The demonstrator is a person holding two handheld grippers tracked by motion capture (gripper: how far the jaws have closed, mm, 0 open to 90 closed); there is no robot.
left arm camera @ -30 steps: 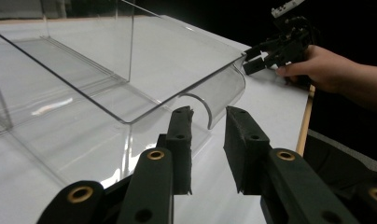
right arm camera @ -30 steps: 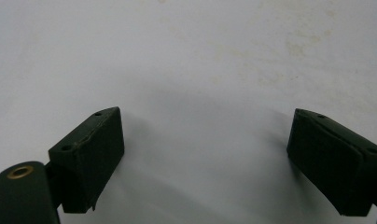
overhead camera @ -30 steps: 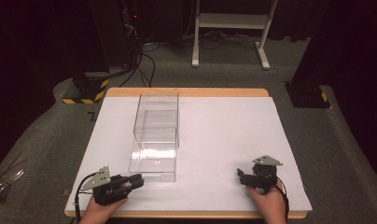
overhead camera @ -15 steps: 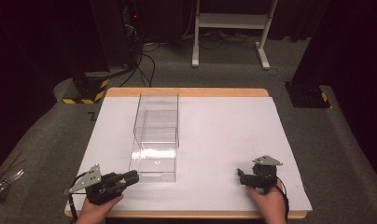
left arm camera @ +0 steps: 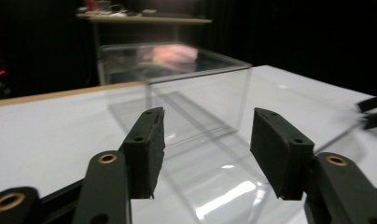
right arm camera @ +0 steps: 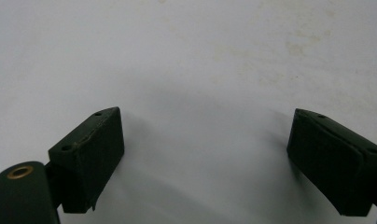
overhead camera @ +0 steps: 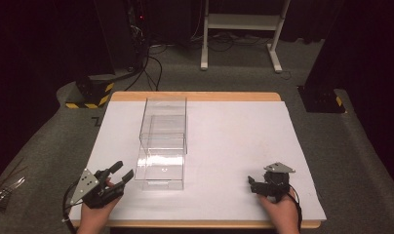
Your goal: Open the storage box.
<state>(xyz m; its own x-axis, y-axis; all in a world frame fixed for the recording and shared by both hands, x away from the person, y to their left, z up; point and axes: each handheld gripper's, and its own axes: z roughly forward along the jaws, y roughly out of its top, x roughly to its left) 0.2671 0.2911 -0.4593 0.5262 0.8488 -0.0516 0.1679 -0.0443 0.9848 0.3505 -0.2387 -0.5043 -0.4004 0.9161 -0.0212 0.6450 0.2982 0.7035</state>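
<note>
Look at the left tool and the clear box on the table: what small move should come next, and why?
Probably ease the left tool forward toward the near end of the clear box. Its jaws stand open, aimed at the box from just beside its near left corner, not touching it. The right tool rests open over the bare white table, farther away.

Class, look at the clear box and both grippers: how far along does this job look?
Nothing looks done: the clear box stands untouched on the white table. In hand: the left gripper, jaws open, points at the box's near end. The right gripper sits open over bare table. Any contact with the box is left.
</note>
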